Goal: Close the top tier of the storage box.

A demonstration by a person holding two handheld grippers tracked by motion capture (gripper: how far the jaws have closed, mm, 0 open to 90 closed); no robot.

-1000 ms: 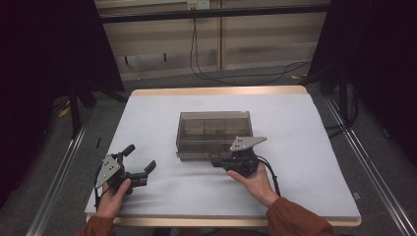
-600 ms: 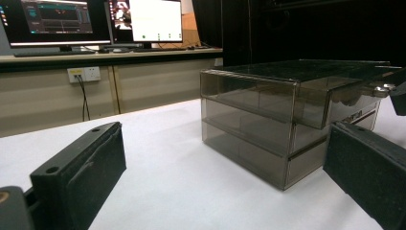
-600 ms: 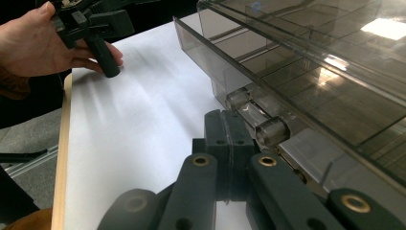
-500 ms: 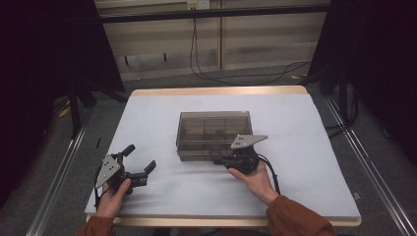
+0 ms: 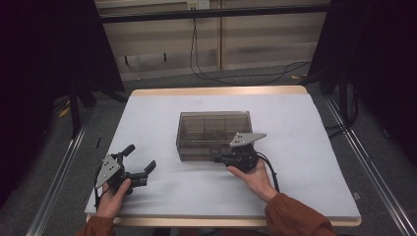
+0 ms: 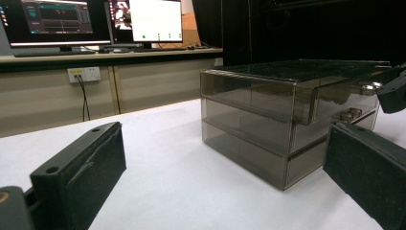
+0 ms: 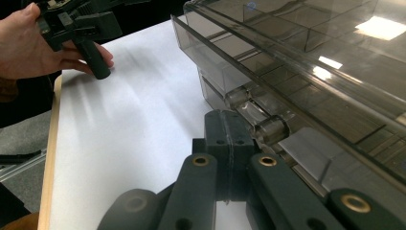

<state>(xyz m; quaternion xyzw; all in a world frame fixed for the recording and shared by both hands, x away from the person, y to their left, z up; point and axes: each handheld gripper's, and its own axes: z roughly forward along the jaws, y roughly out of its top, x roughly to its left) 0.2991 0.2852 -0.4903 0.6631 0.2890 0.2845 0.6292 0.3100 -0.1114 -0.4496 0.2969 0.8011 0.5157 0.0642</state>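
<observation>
box (image 5: 212, 129): smoky clear plastic, glossy
handle (image 7: 269, 128): clear plastic, shiny
table cover (image 5: 305, 147): white, matt, smooth
table edge (image 5: 216, 91): pale wood
pads (image 6: 95, 163): black, matt

Left hand-held gripper (image 5: 138, 164) gapes; right hand-held gripper (image 5: 218, 158) is closed.

drawer box (image 7: 306, 72) cut off at right edge

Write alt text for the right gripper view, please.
The closed right tongs rest against a clear handle on the front of a smoky transparent drawer box. Across the white table, a hand holds the left tongs.
</observation>
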